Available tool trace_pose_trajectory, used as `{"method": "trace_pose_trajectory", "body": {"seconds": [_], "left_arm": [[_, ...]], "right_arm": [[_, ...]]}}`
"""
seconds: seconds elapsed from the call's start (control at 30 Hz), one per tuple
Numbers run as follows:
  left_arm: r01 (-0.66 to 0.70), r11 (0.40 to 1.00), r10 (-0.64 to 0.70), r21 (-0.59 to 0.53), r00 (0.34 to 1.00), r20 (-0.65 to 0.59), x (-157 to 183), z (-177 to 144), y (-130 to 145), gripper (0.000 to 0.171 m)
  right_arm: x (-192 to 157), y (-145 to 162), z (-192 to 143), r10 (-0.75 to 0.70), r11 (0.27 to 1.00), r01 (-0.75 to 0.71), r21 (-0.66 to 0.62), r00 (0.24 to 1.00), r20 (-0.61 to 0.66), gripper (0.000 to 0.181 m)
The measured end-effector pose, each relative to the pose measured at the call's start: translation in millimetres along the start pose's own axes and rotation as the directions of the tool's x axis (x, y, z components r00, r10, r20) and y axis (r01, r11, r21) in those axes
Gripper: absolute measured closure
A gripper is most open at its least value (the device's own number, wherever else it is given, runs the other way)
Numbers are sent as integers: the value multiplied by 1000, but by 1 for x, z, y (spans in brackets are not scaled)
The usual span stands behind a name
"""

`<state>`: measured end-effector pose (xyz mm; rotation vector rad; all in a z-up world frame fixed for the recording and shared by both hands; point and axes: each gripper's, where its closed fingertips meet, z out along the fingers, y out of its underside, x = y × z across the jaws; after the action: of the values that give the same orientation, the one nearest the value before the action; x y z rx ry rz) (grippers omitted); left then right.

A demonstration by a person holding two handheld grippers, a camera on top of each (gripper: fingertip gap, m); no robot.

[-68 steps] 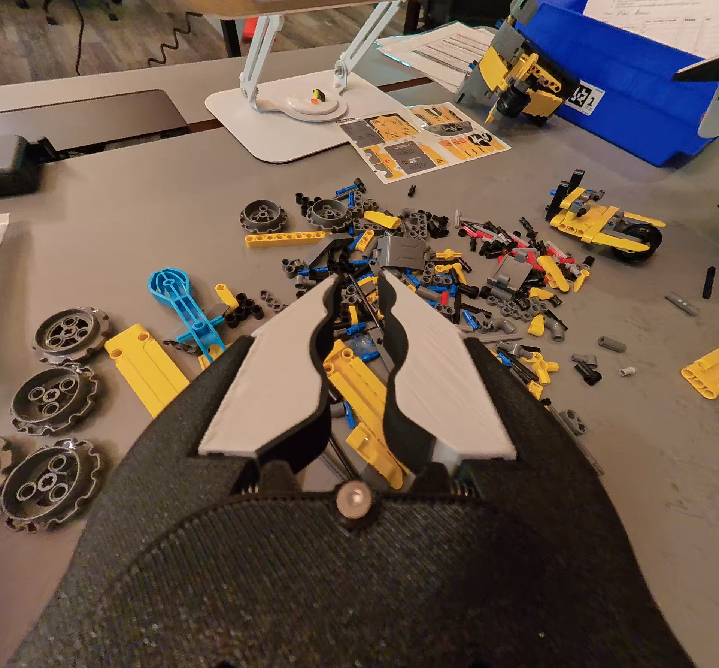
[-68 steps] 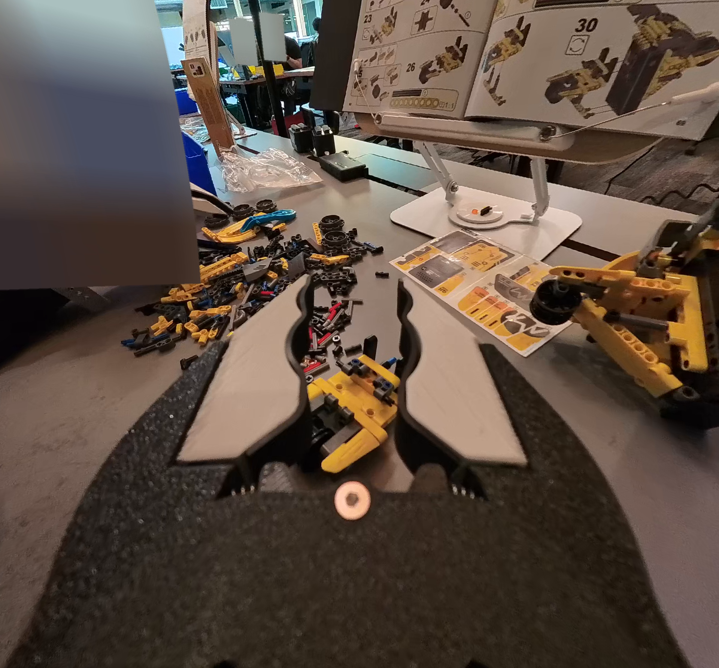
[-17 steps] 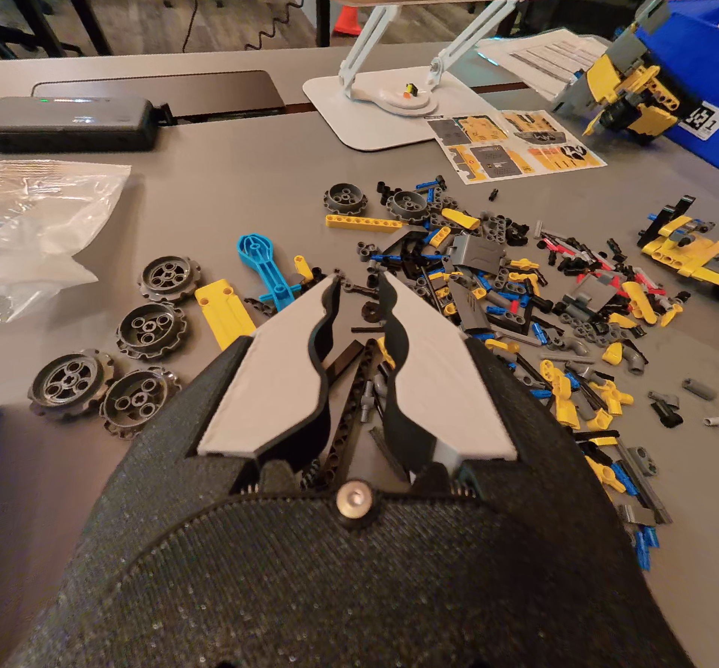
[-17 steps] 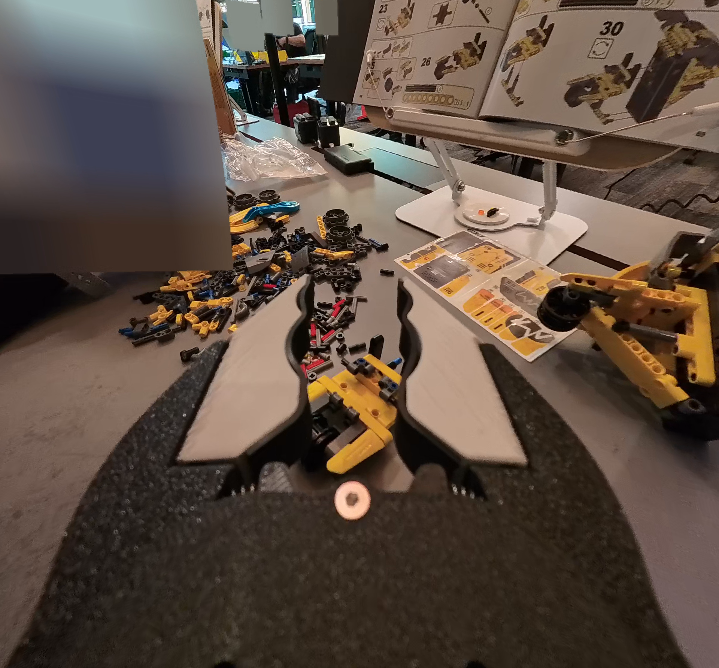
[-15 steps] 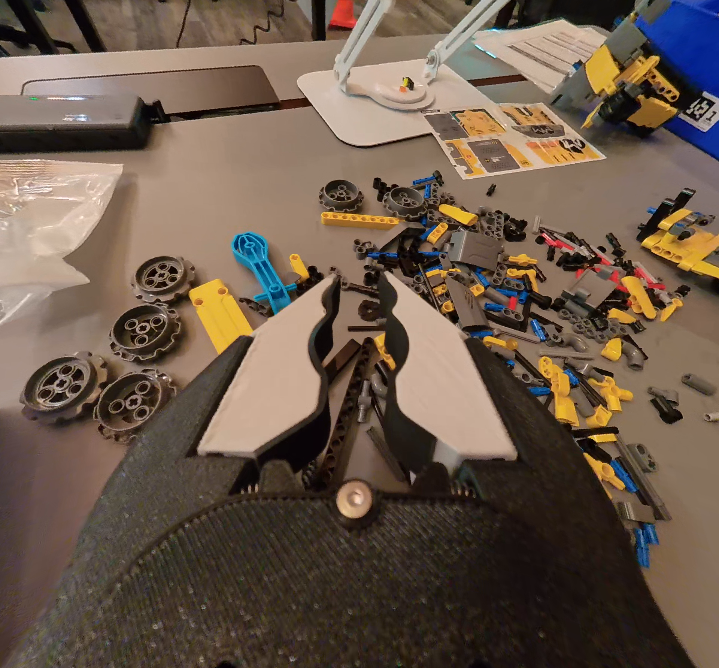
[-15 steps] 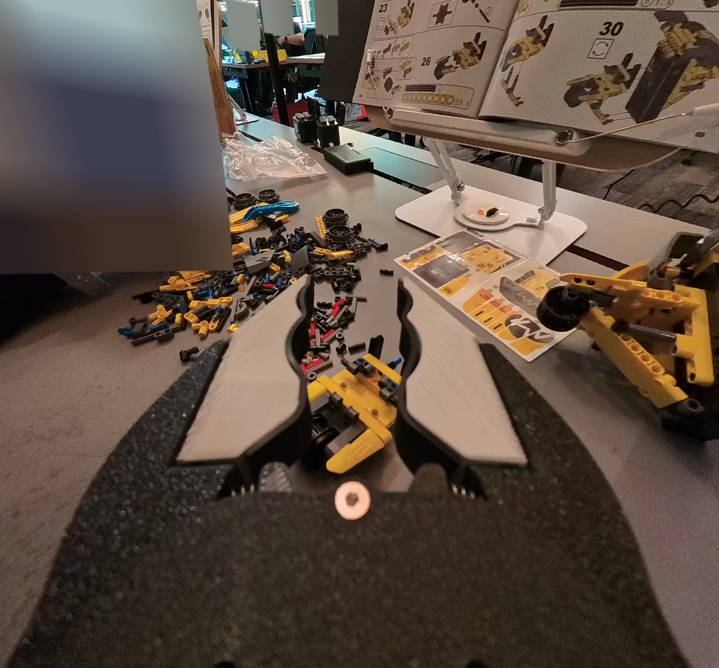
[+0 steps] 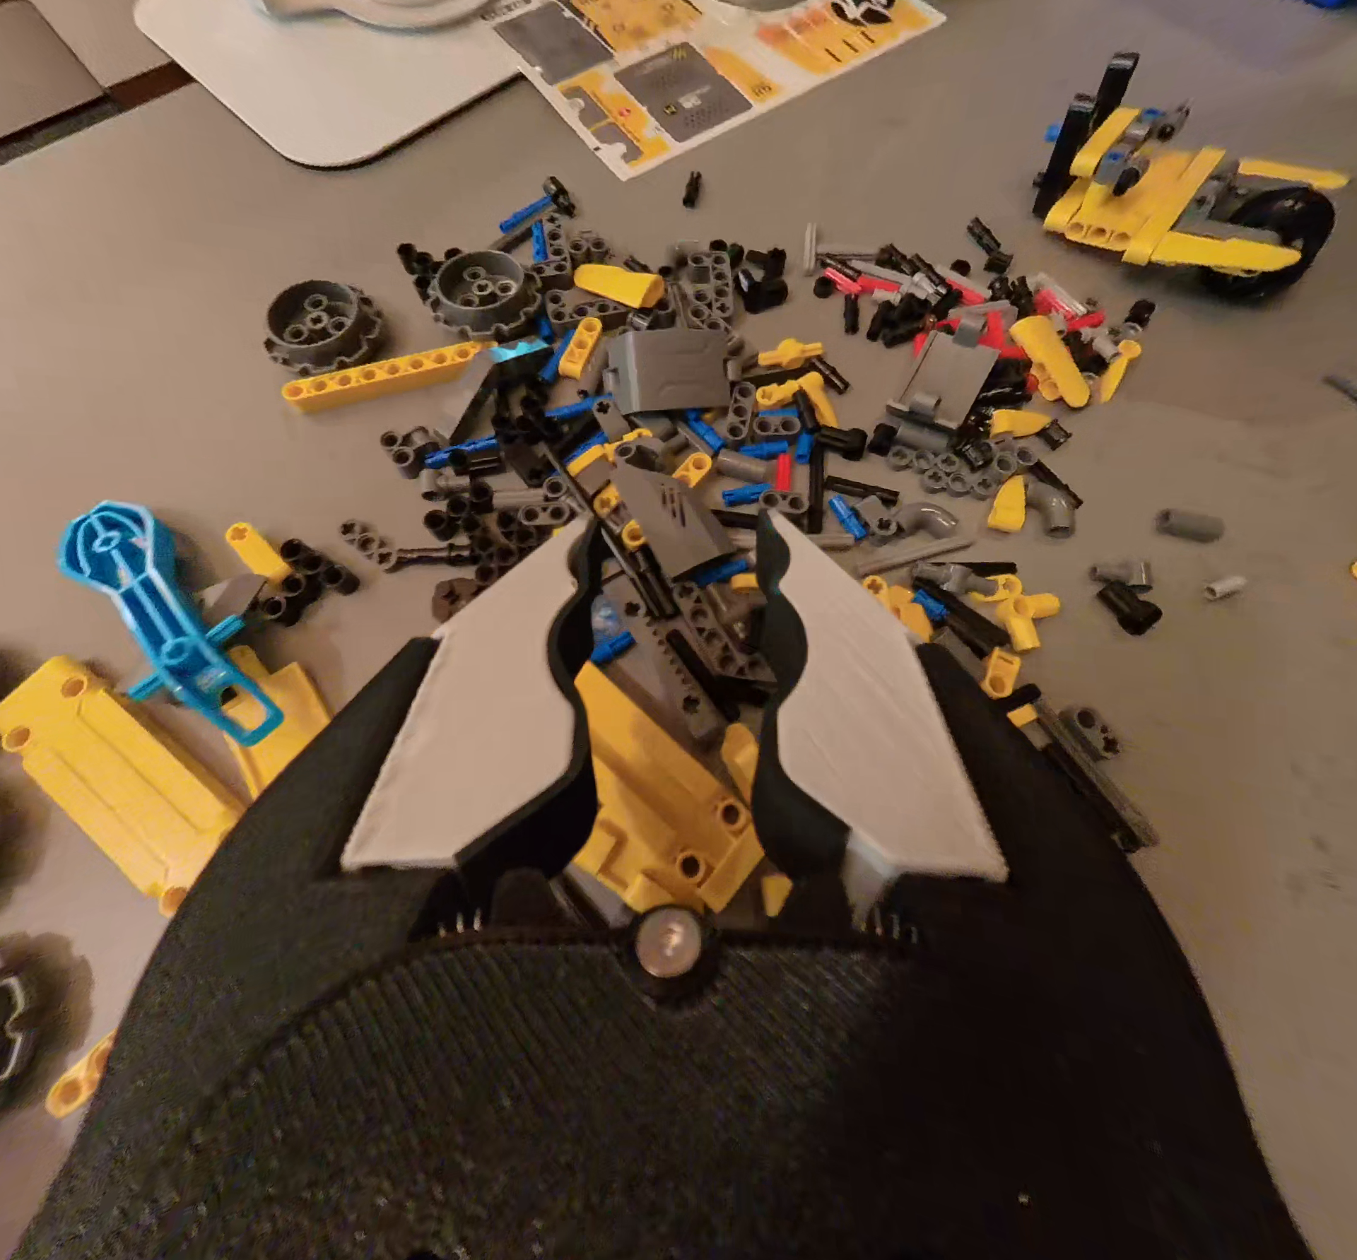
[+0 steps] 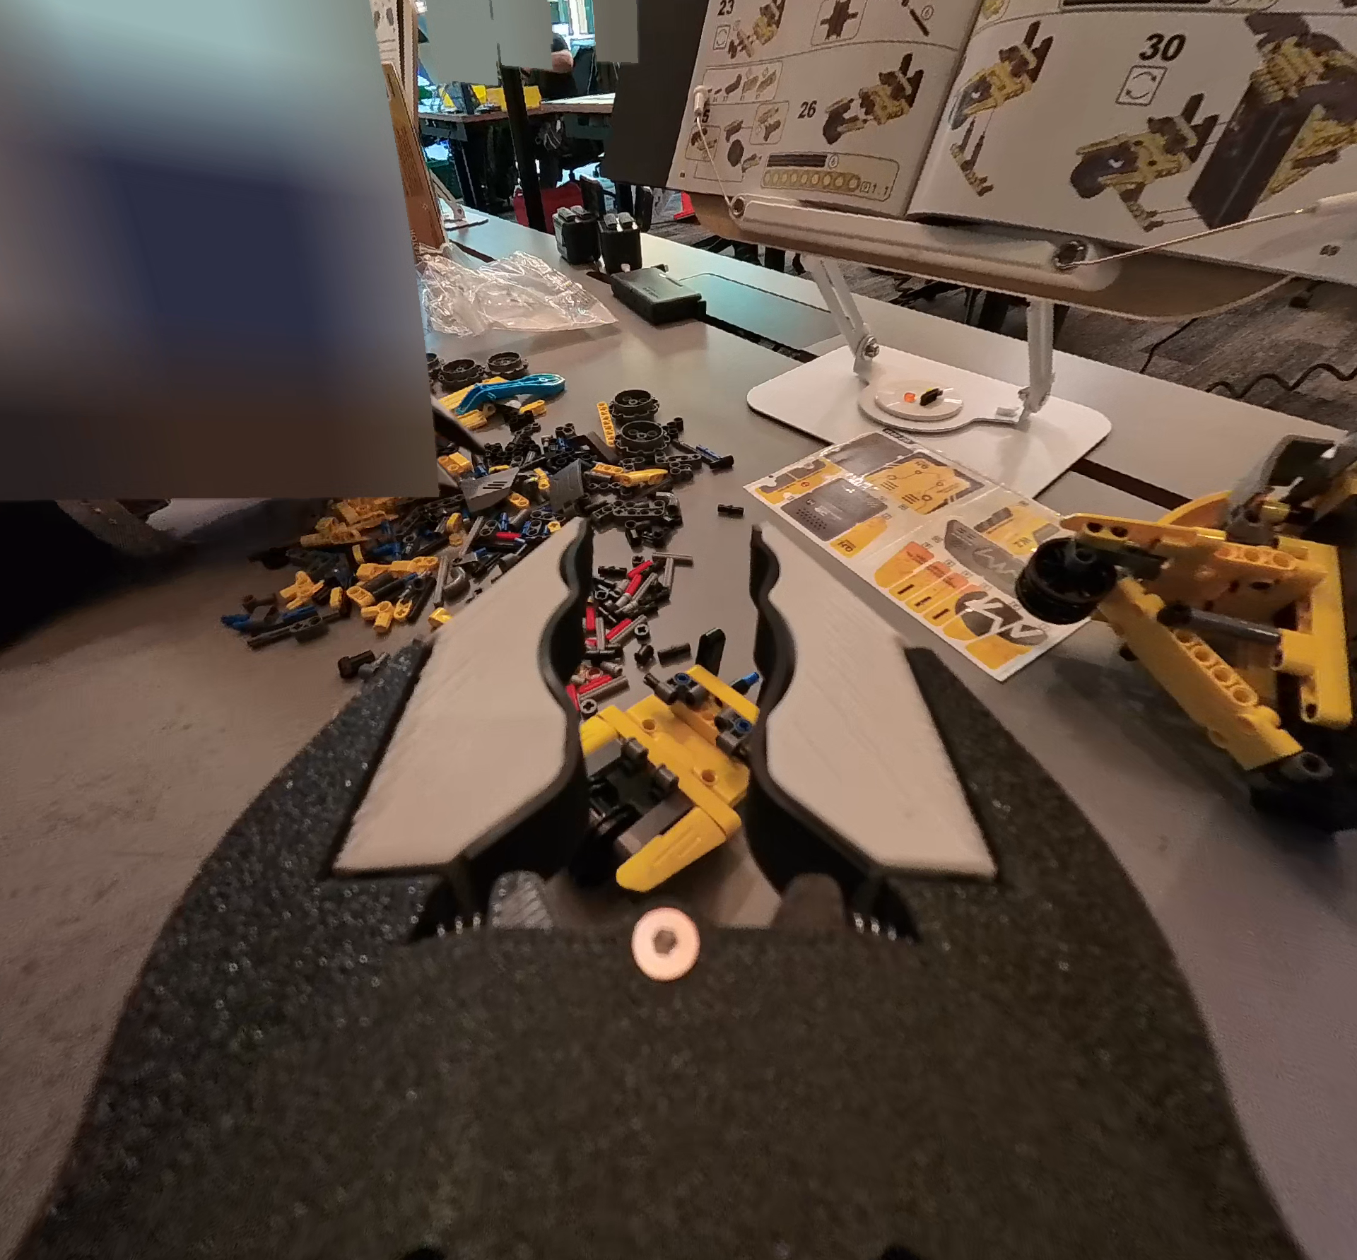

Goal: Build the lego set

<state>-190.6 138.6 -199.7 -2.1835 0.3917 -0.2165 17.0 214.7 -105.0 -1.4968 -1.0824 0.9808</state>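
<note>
My left gripper (image 7: 677, 527) is open and low over a pile of loose building-toy pieces (image 7: 734, 417) on the grey table. Between its fingers lie a grey curved panel (image 7: 668, 512), a long dark beam (image 7: 697, 637) and a yellow panel (image 7: 661, 784); it grips none of them. My right gripper (image 8: 670, 527) is open and holds nothing. A small yellow and black assembly (image 8: 675, 747) shows between its fingers, lying on the table. The same assembly shows in the left wrist view (image 7: 1175, 219) at the far right.
A larger yellow model (image 8: 1211, 637) stands to the right. A sticker sheet (image 8: 918, 534) lies before a white stand (image 8: 932, 417) that carries an open booklet (image 8: 954, 50). A blue tool (image 7: 161, 608), yellow panels (image 7: 95, 762) and grey wheels (image 7: 316, 325) lie left of the pile.
My left gripper has moved forward and down onto the pile, and its jaws have opened wider. The right gripper has hardly moved.
</note>
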Motion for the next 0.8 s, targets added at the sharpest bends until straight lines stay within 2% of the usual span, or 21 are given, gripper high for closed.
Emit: {"method": "trace_pose_trajectory", "body": {"seconds": [0.3,0.47,0.6,0.7,0.8], "left_arm": [[-55,991,65,-121,995,73,3,16,13,141],[-46,997,51,-60,996,78,0,7,3,164],[22,999,-25,30,994,107,-15,-7,-6,171],[108,989,-113,101,993,43,-17,-14,-11,168],[187,976,-181,111,982,-57,-7,-10,-13,137]], "right_arm": [[-1,2,2,-2,1000,2,-10,1000,5,139],[-1,1,1,-6,1000,6,-6,1000,1,139],[-1,0,0,-3,1000,3,-1,1000,2,139],[-1,0,0,-6,1000,6,-3,1000,2,139],[-2,1,1,-6,1000,6,-6,1000,3,139]]}}
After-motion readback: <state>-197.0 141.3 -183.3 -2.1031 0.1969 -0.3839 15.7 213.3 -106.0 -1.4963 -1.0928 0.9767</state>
